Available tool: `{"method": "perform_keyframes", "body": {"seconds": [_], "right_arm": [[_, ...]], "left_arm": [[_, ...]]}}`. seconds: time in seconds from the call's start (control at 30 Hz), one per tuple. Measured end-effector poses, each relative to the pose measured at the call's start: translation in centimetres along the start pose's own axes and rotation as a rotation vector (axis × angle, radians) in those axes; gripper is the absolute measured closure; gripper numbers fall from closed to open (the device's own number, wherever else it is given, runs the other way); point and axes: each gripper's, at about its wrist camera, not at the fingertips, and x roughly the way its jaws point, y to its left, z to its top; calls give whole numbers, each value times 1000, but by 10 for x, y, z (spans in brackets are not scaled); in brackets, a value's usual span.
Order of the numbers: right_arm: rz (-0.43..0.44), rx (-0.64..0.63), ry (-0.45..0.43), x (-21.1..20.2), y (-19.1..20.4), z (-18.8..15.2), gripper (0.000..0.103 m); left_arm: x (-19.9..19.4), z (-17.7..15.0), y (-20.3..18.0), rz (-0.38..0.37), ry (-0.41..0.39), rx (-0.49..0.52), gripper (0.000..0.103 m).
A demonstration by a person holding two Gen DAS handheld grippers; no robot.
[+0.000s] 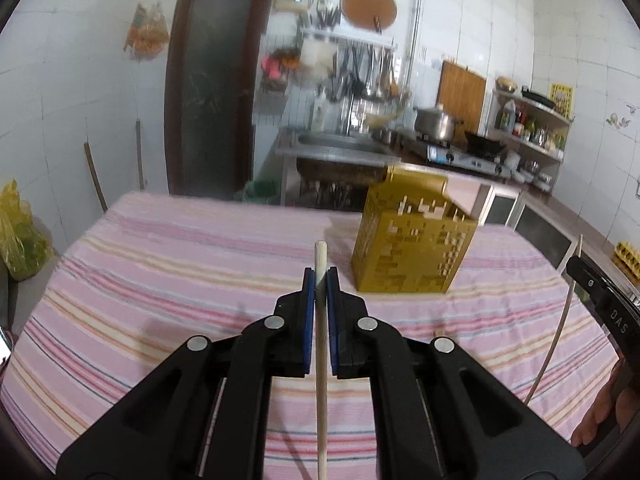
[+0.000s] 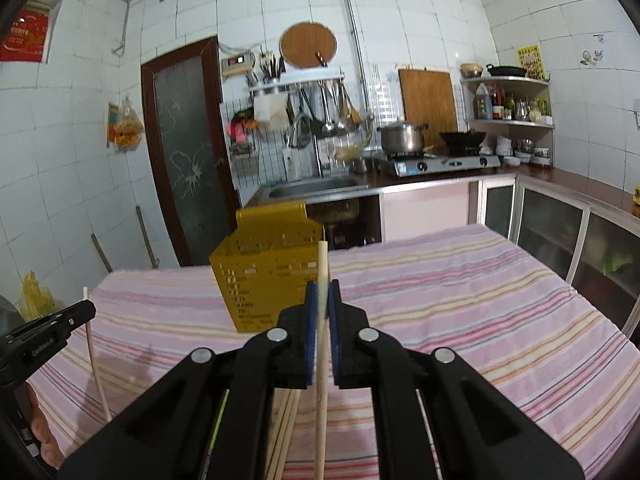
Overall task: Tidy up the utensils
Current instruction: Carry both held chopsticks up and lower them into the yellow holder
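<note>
Two tongs, left tongs point(image 1: 320, 280) and right tongs point(image 2: 322, 292), each pinch one chopstick point(image 1: 321, 320) above the counter point(image 1: 160, 248). Transport step is under way. Next, each tip likely needs lowering into the yellow holder point(image 1: 412, 248).

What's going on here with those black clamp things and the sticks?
A person is tidying utensils at a table covered in a striped cloth. Each hand carries a clamp tool: the left gripper has its jaws shut on one chopstick, and the right gripper on another chopstick. Both are held above the table, pointing toward the yellow utensil holder. More chopsticks lie on the cloth.
</note>
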Motion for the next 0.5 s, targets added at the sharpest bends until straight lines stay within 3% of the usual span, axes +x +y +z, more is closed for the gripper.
{"method": "perform_keyframes", "body": {"seconds": [0.3, 0.5], "right_arm": [[0, -9, -67, 7, 0, 30, 97], [2, -25, -131, 23, 3, 69, 97]], "left_arm": [[-10, 31, -18, -23, -116, 30, 98], [-5, 76, -38, -58, -179, 32, 98]]}}
